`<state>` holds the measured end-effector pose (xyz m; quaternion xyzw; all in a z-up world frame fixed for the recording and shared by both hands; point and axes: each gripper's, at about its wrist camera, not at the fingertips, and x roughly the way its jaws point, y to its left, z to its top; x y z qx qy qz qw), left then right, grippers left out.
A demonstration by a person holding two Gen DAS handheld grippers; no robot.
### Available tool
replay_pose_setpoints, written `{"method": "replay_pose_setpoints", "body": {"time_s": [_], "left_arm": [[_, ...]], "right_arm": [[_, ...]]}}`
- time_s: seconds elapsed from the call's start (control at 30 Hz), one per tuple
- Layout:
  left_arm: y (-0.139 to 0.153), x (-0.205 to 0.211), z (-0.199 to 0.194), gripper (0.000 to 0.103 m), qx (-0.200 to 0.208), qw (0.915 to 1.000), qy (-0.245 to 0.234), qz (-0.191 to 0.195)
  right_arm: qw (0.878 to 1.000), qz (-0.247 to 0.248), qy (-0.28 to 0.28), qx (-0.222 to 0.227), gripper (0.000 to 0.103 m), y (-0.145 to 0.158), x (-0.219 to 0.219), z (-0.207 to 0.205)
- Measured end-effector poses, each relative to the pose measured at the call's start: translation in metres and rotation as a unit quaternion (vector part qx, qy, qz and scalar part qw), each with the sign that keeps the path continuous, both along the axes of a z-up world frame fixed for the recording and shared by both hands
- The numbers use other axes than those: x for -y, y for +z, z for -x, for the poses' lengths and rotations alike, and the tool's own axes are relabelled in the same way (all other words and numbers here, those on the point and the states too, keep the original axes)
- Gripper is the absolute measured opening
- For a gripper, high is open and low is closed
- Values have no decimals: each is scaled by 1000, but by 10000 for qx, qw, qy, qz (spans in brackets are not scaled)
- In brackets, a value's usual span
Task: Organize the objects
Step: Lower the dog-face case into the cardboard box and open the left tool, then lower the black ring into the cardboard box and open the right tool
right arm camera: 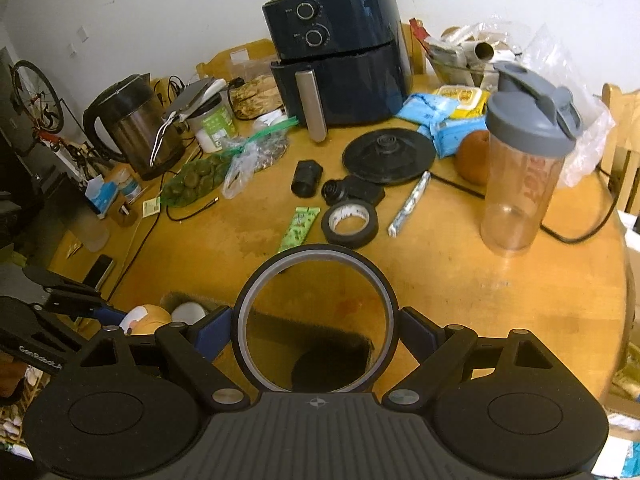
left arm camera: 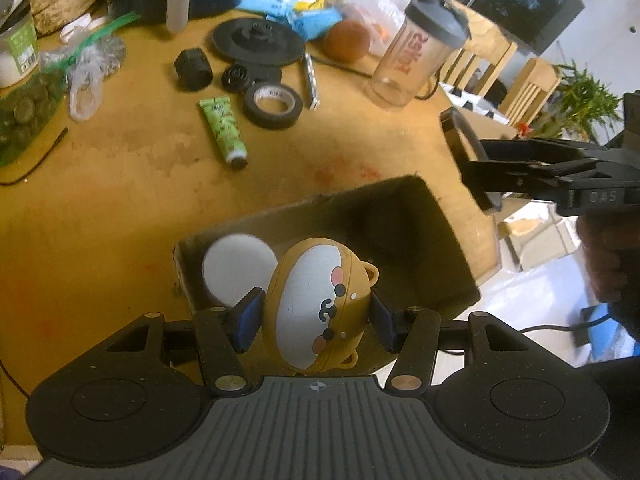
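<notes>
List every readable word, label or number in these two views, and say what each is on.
"DAS": right gripper, on its body, left wrist view.
"GenRobot.AI", last letters unclear: left gripper, on its body.
Red lettering on the shaker bottle: upside down, unreadable.
Tape roll, green tube, air fryer dials: too small.

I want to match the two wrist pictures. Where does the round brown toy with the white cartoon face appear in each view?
Left wrist view: the round brown toy with the white cartoon face is at the lower centre, held between the left gripper pads, over the open cardboard box.
Right wrist view: the toy shows small at the lower left, partly hidden.
Shared landmark: the black tape roll on the wooden table.
</notes>
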<state>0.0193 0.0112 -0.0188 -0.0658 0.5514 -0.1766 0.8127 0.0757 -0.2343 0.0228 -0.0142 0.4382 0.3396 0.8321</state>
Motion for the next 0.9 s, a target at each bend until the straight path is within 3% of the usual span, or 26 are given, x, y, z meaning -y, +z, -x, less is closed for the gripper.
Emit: {"method": "replay_pose_setpoints", "body": {"time_s": [0.37,0.43,0.9], "left_arm": [[-10,10,5,56,-82,9997,94,-194],[-7,8,6,68,-29,9998,186,-109],[14,4,17,69,353,9968,679,-229]], "right_arm": [[9999,-77,16,-70,90,-3,15,6],[10000,-78,20,-58,90,-2,17,7],[9994,-247,53,-244,90,-6,18,18]]}}
